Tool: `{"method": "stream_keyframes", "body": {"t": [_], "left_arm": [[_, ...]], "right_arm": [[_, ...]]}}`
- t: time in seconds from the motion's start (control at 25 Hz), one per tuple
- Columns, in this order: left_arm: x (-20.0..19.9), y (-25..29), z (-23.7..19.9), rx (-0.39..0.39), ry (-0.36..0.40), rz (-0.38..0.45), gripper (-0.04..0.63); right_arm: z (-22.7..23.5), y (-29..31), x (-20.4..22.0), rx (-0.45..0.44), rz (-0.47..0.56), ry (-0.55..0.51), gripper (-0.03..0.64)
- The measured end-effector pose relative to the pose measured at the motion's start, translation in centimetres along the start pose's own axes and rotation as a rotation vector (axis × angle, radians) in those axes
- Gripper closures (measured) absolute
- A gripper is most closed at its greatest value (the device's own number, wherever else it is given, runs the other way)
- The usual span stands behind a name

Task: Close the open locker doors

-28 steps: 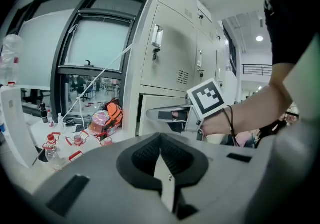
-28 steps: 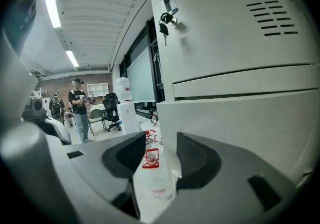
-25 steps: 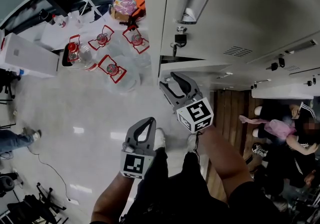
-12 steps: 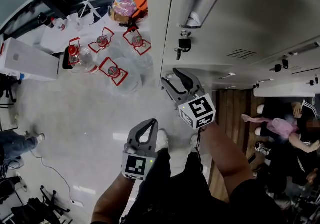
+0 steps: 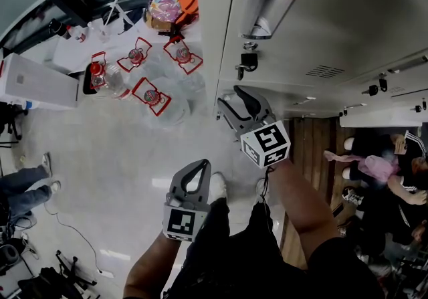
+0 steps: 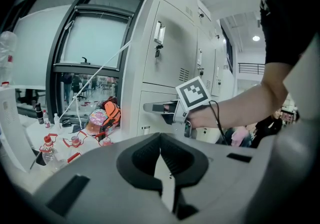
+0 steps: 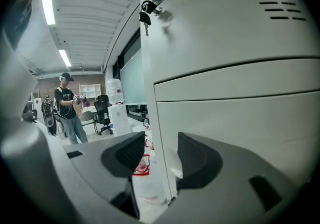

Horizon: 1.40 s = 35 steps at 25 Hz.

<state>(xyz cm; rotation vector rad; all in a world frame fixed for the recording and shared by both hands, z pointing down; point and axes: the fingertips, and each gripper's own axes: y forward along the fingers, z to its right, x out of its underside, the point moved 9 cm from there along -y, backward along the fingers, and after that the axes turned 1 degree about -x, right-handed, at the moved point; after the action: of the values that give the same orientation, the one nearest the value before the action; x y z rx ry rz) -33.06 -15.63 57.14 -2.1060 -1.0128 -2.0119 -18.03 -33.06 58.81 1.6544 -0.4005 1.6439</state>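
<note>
Grey steel lower locker door [image 7: 250, 123] has edged further between our right gripper's [image 7: 160, 157] parted jaws, with the left gripper [image 6: 160, 139] shut and empty, so we reckon it's being pressed toward flush, latch unconfirmed.

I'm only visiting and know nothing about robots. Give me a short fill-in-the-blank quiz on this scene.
The left gripper has its jaws ___.
The right gripper, by the lower door's edge, has its jaws ___.
A ___ hangs from the upper door.
The bottles on the floor have ___ handles.
Missing words: shut; open; key; red.
</note>
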Motion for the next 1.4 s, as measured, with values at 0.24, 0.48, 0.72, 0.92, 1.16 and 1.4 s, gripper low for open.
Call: {"method": "stream_keyframes", "body": {"t": [0.24,0.48,0.72,0.92,1.16,1.4], "left_arm": [[0.1,0.0,-0.5,0.001,0.005,-0.006,0.591],[-0.4,0.0,-0.4,0.017,0.010,0.013,0.591],[-1.9,-0.2,1.4,0.039,0.038,0.057,0.591],[-3.0,-1.2,5.1,0.058,0.065,0.083,0.591],[-3.7,-2.9,12.0,0.042,0.091,0.104,0.591],[-4.2,-4.8,20.7,-0.054,0.089,0.140,0.591]], "right_arm": [[0.0,0.0,0.1,0.010,-0.002,0.004,0.413],[-0.3,-1.0,-0.1,0.018,-0.012,0.010,0.420],[-1.0,-5.1,-0.8,0.041,-0.003,-0.002,0.496],[-1.4,-10.8,-1.5,0.071,0.018,0.005,0.614],[-2.0,-19.9,-2.4,0.090,0.037,0.017,0.615],[-1.9,-30.4,-2.8,0.080,0.067,0.011,0.615]]}}
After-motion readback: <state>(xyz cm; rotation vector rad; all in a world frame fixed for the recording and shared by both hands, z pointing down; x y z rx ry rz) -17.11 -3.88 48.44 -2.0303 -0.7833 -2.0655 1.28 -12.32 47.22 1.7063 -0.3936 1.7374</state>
